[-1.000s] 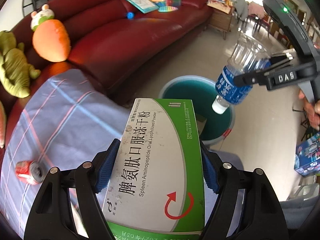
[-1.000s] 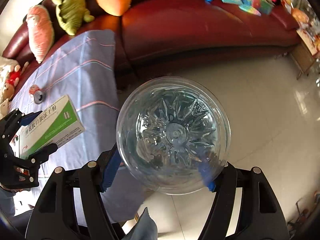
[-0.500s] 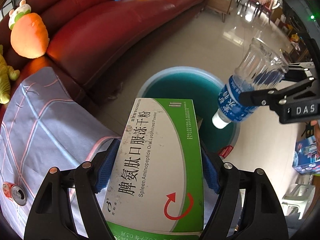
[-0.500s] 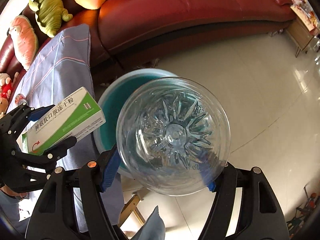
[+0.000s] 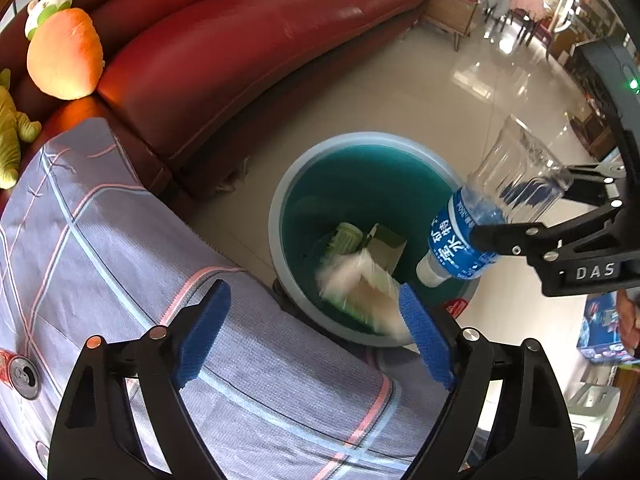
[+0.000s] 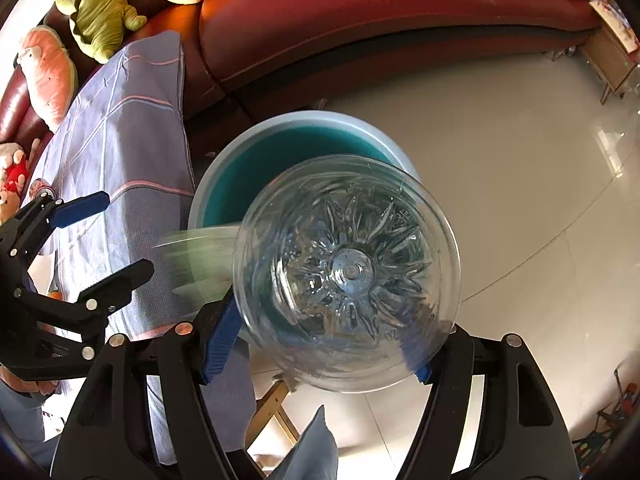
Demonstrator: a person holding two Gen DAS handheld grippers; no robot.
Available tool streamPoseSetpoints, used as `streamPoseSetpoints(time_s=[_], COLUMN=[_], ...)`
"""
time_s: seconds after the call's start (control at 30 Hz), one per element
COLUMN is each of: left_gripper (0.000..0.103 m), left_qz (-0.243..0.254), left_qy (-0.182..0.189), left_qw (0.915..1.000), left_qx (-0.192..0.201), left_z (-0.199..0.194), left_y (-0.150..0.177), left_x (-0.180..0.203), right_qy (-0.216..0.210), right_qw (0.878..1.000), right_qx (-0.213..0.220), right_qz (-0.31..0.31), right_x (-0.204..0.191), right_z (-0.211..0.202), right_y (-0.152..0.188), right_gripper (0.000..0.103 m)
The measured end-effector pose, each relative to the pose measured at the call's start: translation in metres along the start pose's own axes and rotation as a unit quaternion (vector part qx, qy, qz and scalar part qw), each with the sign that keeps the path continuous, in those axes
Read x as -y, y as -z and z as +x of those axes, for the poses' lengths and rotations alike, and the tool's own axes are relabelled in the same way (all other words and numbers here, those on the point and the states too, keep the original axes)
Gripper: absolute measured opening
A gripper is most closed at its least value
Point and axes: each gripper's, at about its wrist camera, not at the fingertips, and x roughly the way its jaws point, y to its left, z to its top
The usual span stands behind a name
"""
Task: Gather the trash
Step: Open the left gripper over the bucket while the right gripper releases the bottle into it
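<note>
Green-and-white cardboard box (image 5: 360, 288), blurred, sits inside round teal bin (image 5: 280, 208) just ahead of our left gripper (image 5: 316, 332), jaws wide, empty. Right gripper (image 6: 320, 340) clamps clear plastic bottle (image 6: 348, 272) w/ blue label, cap-down over bin.

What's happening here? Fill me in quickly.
A person with two handheld grippers is clearing trash into the teal bin on the floor beside the red sofa. The left gripper is open, and the green-and-white box, blurred with motion, is dropping into the bin onto other trash. The right gripper is shut on a clear plastic bottle, held cap-down over the bin's rim. A red can lies on the checked cloth.
</note>
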Motion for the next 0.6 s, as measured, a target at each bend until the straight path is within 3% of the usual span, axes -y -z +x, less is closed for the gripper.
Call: streamPoseSetpoints(time_s=[0.6], left_gripper=[0.087], left_qz=[-0.049], left_qy=[0.019], left_qw=[0.9983], left_qx=[0.024], left_z=[-0.025], left_y=[0.036], left_x=[-0.022], right_qy=[-0.033], right_qw=[0.998], right_qx=[-0.053], right_qz=[-0.005], right_x=[-0.025], right_z=[0.025], right_y=[0.004], right_gripper=[0.069])
